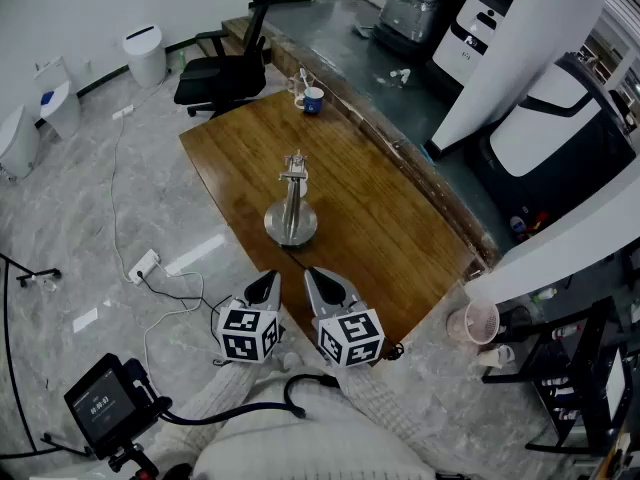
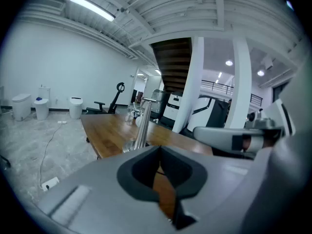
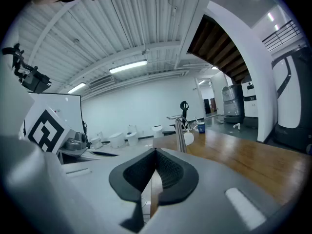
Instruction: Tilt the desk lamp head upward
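The cubes on the two grippers carry only black-and-white square markers. The small screen [image 1: 100, 398] on a stand at the person's left shows pale figures too small to read. The desk lamp [image 1: 291, 208] stands upright near the middle of the wooden table [image 1: 400, 228], with its round metal base on the boards and a slim head lying roughly level at the top of the post. A blue mug [image 1: 313, 100] sits at the table's far end, near a black office chair [image 1: 222, 71]. A white power strip [image 1: 143, 265] and its cable lie on the marble floor to the left, and a pink cup [image 1: 481, 320] shows beyond the table's near right corner. Bare boards run from the grippers to the lamp. The left gripper [image 1: 268, 281] and right gripper [image 1: 314, 276] are held side by side over the table's near edge, both pointing at the lamp and well apart from it; each has its jaws pressed together and empty
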Action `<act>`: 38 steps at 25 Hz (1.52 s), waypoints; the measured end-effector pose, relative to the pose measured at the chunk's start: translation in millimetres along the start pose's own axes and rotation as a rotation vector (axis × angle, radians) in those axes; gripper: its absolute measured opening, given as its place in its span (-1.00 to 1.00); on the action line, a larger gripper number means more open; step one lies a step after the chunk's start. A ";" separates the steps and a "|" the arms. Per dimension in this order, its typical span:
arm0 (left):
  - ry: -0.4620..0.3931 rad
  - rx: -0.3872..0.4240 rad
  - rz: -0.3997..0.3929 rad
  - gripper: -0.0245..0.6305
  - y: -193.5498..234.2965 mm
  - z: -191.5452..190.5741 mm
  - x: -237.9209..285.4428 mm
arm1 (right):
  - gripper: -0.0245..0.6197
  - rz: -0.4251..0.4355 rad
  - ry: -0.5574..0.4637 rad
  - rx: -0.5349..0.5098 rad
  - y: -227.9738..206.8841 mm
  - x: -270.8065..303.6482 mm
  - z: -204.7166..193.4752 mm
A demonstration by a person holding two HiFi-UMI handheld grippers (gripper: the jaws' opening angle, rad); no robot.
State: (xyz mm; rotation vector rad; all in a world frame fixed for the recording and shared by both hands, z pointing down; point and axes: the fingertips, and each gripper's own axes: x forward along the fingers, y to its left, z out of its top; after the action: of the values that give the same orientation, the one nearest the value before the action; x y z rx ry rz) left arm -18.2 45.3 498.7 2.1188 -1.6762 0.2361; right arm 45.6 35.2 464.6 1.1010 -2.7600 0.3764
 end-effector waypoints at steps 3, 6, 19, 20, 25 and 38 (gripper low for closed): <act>-0.006 -0.062 -0.002 -0.90 0.4 -1.1 -0.5 | -0.93 -0.004 0.016 -0.018 -4.1 -0.4 -0.4; -0.013 -0.068 0.003 -0.90 0.1 1.5 -0.3 | -0.93 -0.011 0.025 -0.018 -8.4 0.8 -1.0; 0.035 -0.003 -0.140 -0.90 45.8 38.9 64.0 | -0.92 -0.120 0.043 0.006 -39.3 86.1 5.3; 0.036 0.016 -0.153 -0.90 49.1 43.5 69.9 | -0.92 -0.131 0.042 0.007 -42.1 93.1 7.1; 0.061 0.056 -0.233 -0.90 63.7 60.1 96.4 | -0.92 -0.196 0.032 0.014 -59.2 124.0 17.3; 0.157 -0.077 -0.452 -0.90 71.9 64.5 142.4 | -0.41 -0.224 0.114 -0.011 -87.2 166.1 7.1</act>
State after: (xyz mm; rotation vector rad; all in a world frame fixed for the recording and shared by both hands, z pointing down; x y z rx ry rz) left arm -58.8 -121.3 512.2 2.2841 -1.0660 0.1888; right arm -14.1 -136.7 510.9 1.3256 -2.5044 0.3811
